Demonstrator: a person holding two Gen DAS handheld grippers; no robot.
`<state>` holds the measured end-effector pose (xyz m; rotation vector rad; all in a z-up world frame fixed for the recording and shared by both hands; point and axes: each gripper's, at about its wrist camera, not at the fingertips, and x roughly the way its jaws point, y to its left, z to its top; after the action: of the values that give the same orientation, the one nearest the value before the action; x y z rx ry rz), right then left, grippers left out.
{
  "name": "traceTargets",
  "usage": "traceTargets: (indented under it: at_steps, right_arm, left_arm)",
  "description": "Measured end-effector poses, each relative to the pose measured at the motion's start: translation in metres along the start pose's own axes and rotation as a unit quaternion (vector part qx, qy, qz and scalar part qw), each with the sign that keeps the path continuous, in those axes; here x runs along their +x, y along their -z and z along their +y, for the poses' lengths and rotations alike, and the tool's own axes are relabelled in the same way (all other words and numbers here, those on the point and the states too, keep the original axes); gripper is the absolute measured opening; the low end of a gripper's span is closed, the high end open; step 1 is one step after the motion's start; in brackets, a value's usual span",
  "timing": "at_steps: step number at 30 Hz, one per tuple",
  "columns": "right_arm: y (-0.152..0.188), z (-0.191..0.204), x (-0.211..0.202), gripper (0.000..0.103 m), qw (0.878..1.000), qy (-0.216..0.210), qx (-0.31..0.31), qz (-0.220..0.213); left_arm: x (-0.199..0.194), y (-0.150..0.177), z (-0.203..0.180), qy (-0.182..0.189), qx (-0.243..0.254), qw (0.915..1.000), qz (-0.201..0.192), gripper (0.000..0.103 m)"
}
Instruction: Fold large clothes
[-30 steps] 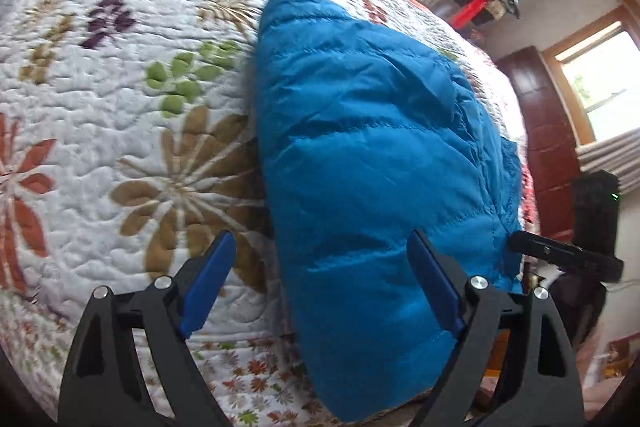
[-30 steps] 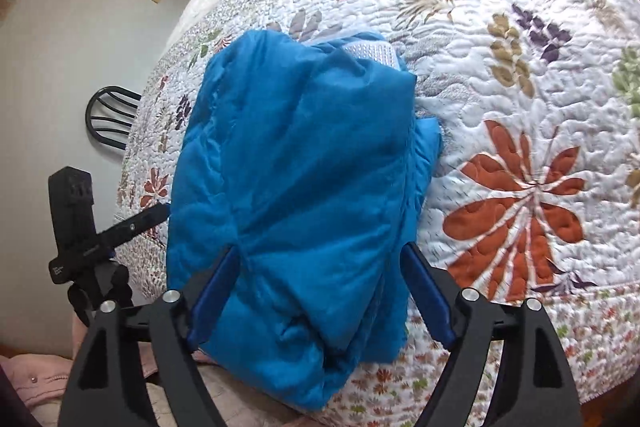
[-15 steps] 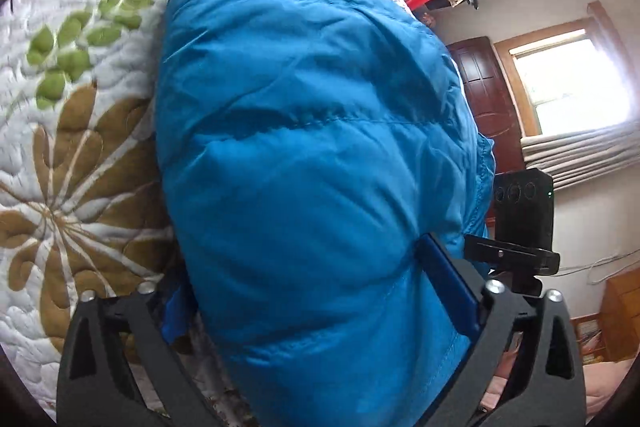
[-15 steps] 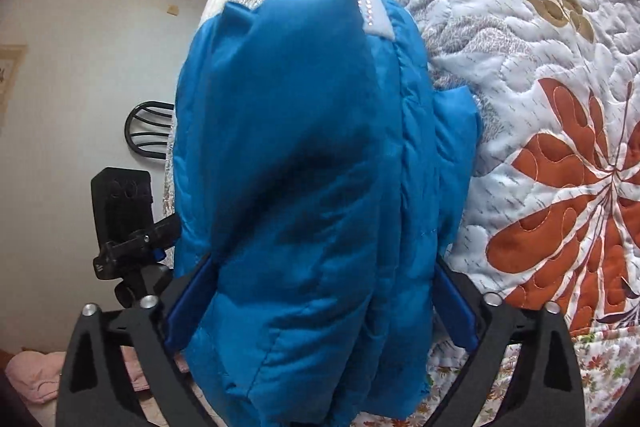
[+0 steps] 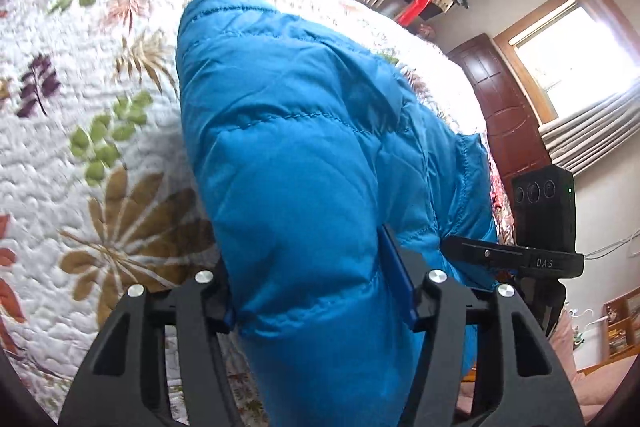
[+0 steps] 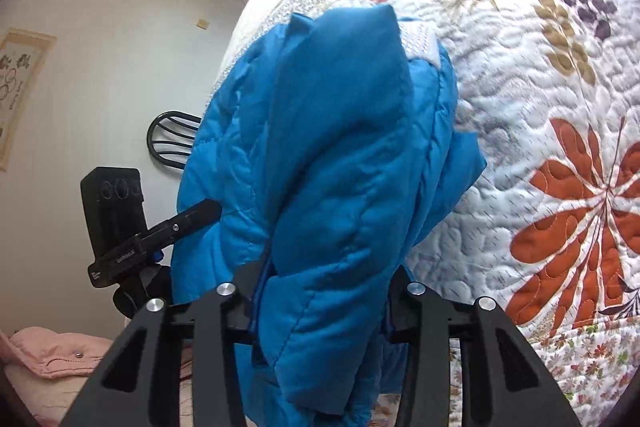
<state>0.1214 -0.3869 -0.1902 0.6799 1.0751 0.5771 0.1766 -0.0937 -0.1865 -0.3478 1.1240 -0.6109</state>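
Note:
A blue quilted puffer jacket [image 5: 304,155] lies folded on a floral quilted bedspread [image 5: 80,131], its near end raised off the bed edge. My left gripper [image 5: 316,291] is shut on the jacket's near end, its blue pads pressed into the padding. In the right wrist view the same jacket [image 6: 328,163] shows a grey collar patch at its far end. My right gripper [image 6: 320,303] is shut on the jacket's near end too; fabric bulges over its jaws and hides the fingertips.
The bedspread [image 6: 560,107] stretches away on the open side of each view. A black camera on a tripod arm [image 5: 540,211] stands beside the bed, also in the right wrist view [image 6: 116,211]. A black chair back [image 6: 172,139] stands by the wall. Pink cloth [image 6: 52,355] lies low.
Both grippers went from open around the jacket's near end to shut on it. The jacket's near end has been lifted and bunched between the jaws.

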Motion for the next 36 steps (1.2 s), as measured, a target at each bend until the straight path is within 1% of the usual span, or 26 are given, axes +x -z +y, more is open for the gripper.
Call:
traceTargets:
  at_steps: [3,7,9,11,14,21,25,29,31,33,35,36]
  right_arm:
    - [-0.013,0.027,0.003,0.041,1.000,0.004,-0.024,-0.007]
    - [-0.034,0.052,0.011,0.041,0.999,0.003,-0.052,-0.011]
    - [-0.049,0.065,0.020,0.041,0.998,0.001,-0.066,-0.010]
    - [-0.065,0.079,0.032,0.041,0.997,0.000,-0.080,-0.008]
    - [-0.095,0.100,0.056,0.041,0.995,0.001,-0.100,-0.003]
    - [-0.169,0.139,0.135,0.041,0.993,-0.007,-0.121,0.012]
    - [-0.199,0.149,0.176,0.041,0.993,-0.007,-0.120,0.024]
    - [-0.219,0.146,0.217,0.041,0.993,-0.004,-0.106,0.044]
    - [-0.224,0.136,0.238,0.041,0.994,0.006,-0.091,0.062]
    - [-0.226,0.126,0.255,0.043,0.994,0.007,-0.079,0.072]
    - [-0.224,0.119,0.261,0.045,0.995,-0.005,-0.071,0.075]
    - [-0.223,0.119,0.263,0.046,0.994,0.002,-0.078,0.075]
  left_arm:
    - [-0.017,-0.007,0.003,-0.001,0.006,0.9998,-0.019,0.056]
    - [-0.039,-0.020,0.014,-0.007,0.014,0.9989,-0.045,0.056]
    - [-0.051,-0.028,0.023,-0.013,0.015,0.9982,-0.057,0.056]
    - [-0.069,-0.035,0.042,-0.019,0.014,0.9974,-0.069,0.056]
    - [-0.083,-0.056,0.064,-0.032,0.012,0.9956,-0.087,0.056]
    - [-0.110,-0.112,0.131,-0.060,-0.004,0.9913,-0.117,0.057]
    - [-0.114,-0.136,0.168,-0.066,-0.018,0.9897,-0.126,0.057]
    - [-0.106,-0.148,0.204,-0.063,-0.040,0.9899,-0.121,0.057]
    - [-0.093,-0.150,0.223,-0.064,-0.054,0.9908,-0.106,0.057]
    - [-0.078,-0.150,0.240,-0.073,-0.068,0.9912,-0.087,0.061]
    - [-0.070,-0.145,0.255,-0.067,-0.081,0.9908,-0.086,0.067]
    - [-0.070,-0.142,0.258,-0.061,-0.082,0.9906,-0.090,0.067]
